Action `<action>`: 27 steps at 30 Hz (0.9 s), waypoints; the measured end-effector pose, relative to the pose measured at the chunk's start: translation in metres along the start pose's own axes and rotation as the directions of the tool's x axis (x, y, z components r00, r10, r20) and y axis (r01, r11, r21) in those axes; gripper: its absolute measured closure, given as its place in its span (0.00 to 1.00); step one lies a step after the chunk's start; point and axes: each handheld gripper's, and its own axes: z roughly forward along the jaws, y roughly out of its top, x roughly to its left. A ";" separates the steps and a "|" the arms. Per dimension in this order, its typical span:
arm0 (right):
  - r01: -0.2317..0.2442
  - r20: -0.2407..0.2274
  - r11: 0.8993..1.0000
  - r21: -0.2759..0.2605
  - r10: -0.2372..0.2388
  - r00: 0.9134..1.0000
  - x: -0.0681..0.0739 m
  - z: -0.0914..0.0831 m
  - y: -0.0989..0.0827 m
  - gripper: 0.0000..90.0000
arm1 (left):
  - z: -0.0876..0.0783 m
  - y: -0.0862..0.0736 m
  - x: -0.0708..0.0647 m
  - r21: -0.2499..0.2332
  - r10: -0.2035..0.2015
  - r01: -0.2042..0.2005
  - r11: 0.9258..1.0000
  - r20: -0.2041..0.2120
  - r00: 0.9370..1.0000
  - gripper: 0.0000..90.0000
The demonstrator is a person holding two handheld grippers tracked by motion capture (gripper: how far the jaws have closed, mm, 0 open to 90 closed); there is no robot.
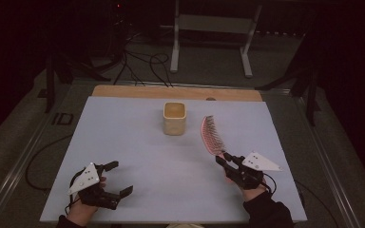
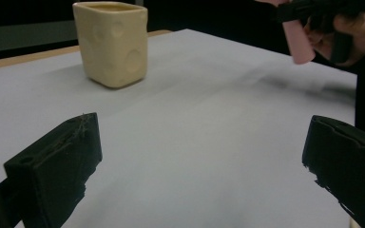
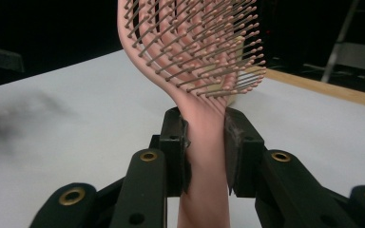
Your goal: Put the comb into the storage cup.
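A pink hairbrush is lifted off the white table, its bristled head pointing toward the far side. My right gripper is shut on its handle; in the right gripper view the handle sits clamped between the two black pads, bristles rising above. A cream square cup stands upright at the table's far middle, seen also in the left gripper view as the cup. My left gripper rests near the front left edge, jaws wide apart and empty.
The white table top has a wooden strip along its far edge. Cables and a metal stand lie on the dark floor beyond. The right hand with the brush handle end appears in the left gripper view.
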 end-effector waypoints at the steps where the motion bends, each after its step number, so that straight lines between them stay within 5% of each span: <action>1: 0.000 -0.006 1.000 0.007 0.001 1.000 0.000 0.001 0.000 0.80 | 0.001 0.002 -0.001 -0.004 -0.002 0.002 1.000 -0.001 1.000 0.00; 11: 0.009 0.021 1.000 0.001 -0.009 1.000 0.003 0.001 0.001 0.81 | 0.013 0.045 -0.009 0.032 -0.042 0.044 0.999 -0.061 0.997 0.00; 27: 0.007 0.012 1.000 -0.007 -0.006 1.000 0.003 -0.001 0.005 0.81 | 0.052 0.113 -0.020 0.089 -0.041 0.042 0.995 -0.023 0.999 0.00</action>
